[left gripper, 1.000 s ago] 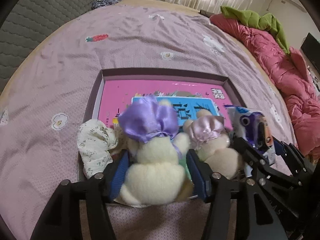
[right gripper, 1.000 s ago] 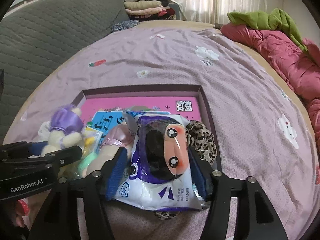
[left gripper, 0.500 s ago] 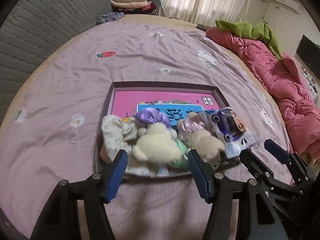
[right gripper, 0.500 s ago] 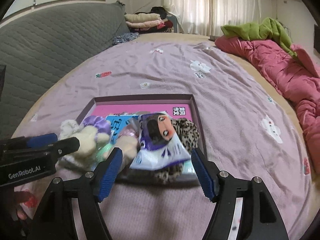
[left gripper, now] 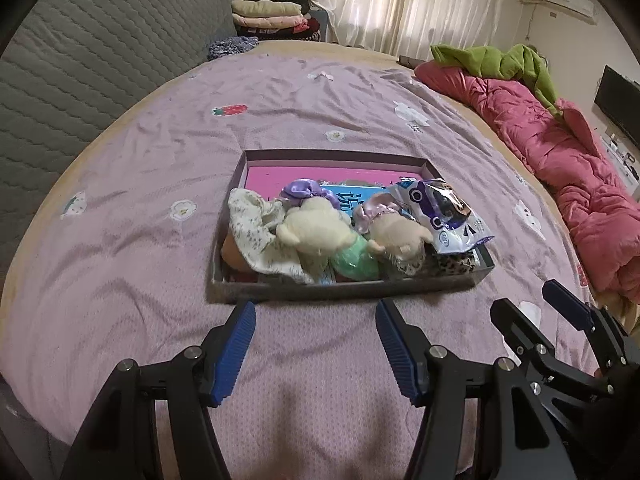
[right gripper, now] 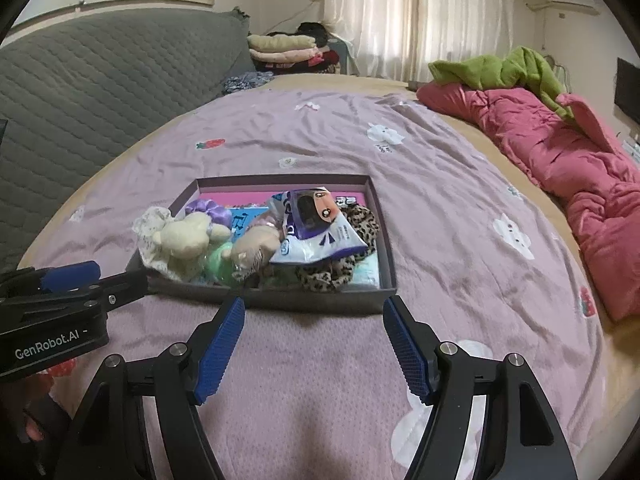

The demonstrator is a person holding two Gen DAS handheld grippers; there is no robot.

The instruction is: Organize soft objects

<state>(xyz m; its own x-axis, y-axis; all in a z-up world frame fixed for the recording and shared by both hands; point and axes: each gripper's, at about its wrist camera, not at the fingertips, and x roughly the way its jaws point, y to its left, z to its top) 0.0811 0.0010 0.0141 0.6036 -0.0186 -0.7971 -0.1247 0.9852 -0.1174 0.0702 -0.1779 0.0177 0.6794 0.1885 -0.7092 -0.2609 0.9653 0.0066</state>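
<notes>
A shallow dark box (left gripper: 344, 291) (right gripper: 308, 303) lies on the purple bedsheet. It holds a cream plush with a purple bow (left gripper: 316, 226) (right gripper: 186, 236), a tan plush with a pink bow (left gripper: 394, 232) (right gripper: 256, 242), a floral cloth (left gripper: 252, 224), a purple-and-white packet (left gripper: 444, 212) (right gripper: 316, 228) and a leopard-print cloth (right gripper: 340, 268). My left gripper (left gripper: 316, 320) is open and empty, just short of the box's near wall. My right gripper (right gripper: 314, 314) is open and empty at the near wall too.
A pink quilt (left gripper: 560, 152) with a green cloth (left gripper: 496, 60) lies along the bed's right side. A grey quilted headboard (left gripper: 80, 60) stands at left. Folded clothes (left gripper: 272, 16) are stacked at the far end. The bedsheet (left gripper: 320, 380) stretches between grippers and box.
Both grippers have let go of the cream plush and the packet and pulled back from the box. The toys now lie in the box.
</notes>
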